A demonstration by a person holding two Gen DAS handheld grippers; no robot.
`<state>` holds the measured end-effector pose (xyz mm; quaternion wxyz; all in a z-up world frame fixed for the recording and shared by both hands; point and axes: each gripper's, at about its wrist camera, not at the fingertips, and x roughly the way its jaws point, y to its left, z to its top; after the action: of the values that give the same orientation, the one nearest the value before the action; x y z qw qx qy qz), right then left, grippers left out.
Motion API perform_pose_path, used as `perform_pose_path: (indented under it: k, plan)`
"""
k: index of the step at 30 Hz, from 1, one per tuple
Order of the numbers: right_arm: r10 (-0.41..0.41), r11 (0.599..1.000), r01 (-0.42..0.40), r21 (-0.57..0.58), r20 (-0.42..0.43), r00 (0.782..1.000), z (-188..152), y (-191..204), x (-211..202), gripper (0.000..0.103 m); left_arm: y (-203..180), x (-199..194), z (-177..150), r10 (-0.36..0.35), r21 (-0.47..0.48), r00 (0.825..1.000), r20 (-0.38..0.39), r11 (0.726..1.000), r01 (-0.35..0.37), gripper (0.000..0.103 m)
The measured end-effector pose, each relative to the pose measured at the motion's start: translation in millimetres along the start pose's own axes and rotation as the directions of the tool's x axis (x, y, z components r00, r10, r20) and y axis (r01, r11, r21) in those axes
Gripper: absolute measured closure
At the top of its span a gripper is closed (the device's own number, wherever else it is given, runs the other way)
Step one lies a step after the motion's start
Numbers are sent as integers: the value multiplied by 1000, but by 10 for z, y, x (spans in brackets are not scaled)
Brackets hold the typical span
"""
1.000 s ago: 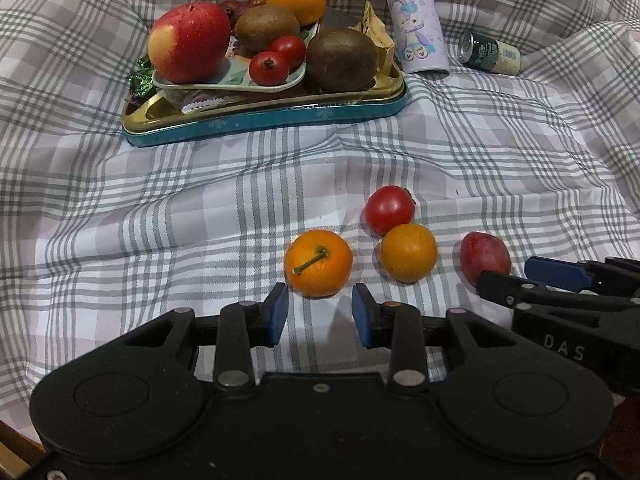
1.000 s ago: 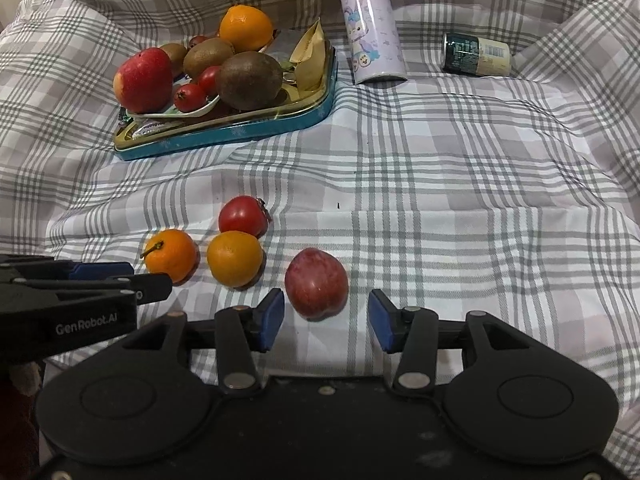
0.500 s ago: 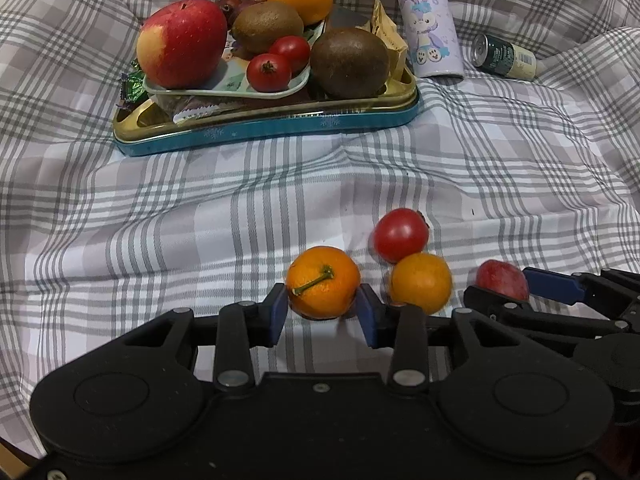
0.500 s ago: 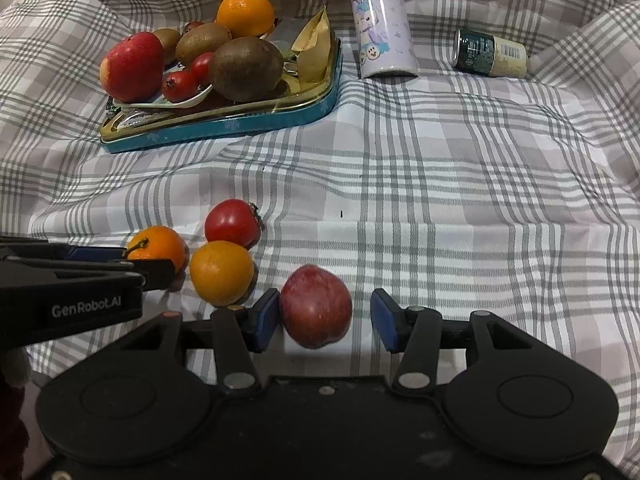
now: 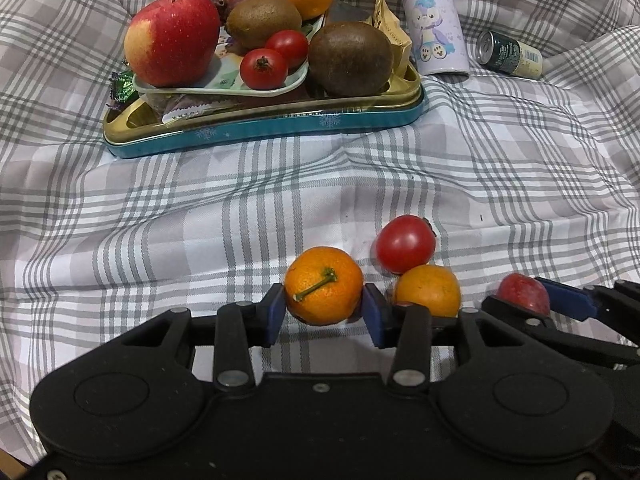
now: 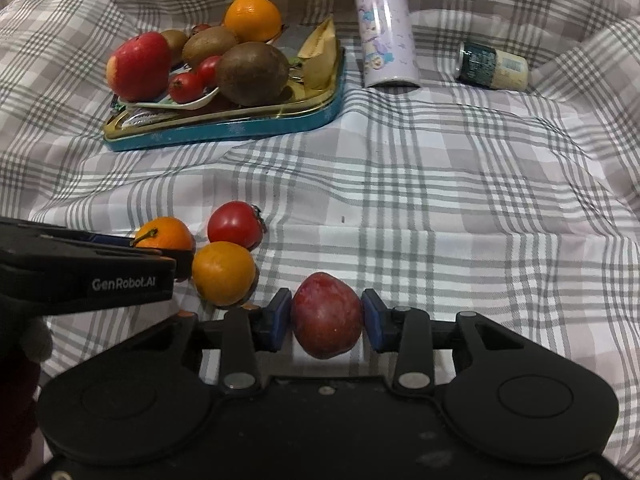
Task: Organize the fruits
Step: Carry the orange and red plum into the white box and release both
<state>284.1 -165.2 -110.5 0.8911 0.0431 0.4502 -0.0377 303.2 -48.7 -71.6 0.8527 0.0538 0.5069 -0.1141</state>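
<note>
Left wrist view: teal-and-gold tin tray [image 5: 328, 122] already loaded with apple, kiwis, tomatoes and an orange. Still loose on the cloth: stemmed orange mandarin [image 5: 323, 290], red tomato [image 5: 405, 243], plain orange citrus [image 5: 428, 289]. Left gripper [image 5: 323, 315] straddling the mandarin, jaws opening, pads at its sides, apparently touching.

Right wrist view: right gripper [image 6: 326, 320] closing on the dark red plum [image 6: 326, 316], pads touching it. Rumpled grey-checked bedsheet [image 6: 440, 184] underneath; lilac cartoon bottle [image 6: 386, 28] and dark can [image 6: 492, 65] beyond.
</note>
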Motion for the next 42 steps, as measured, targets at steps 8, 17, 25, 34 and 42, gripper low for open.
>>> perform_pose_path:
  k: [8, 17, 25, 34, 42]
  plan:
    - [5, 999, -5, 39, 3, 1000, -58, -113, -136, 63, 44, 46, 42, -17, -25, 1000, 1, 1000, 17, 51]
    - [11, 998, -11, 55, 2, 1000, -167, -137, -289, 63, 105, 24, 48, -46, -59, 999, 26, 997, 47, 55]
    - [0, 996, -4, 86, 45, 999, -223, -199, -616, 63, 159, -485, -18, -24, -45, 996, 85, 999, 28, 55]
    - [-1, 996, -7, 84, 103, 995, -437, -151, -1204, 63, 139, -1120, -387, -59, -5, 992, 110, 998, 60, 55]
    - [29, 997, -36, 67, 93, 995, -848, -111, -1634, 63, 69, -1325, -873, -83, 22, 995, 60, 996, 82, 55]
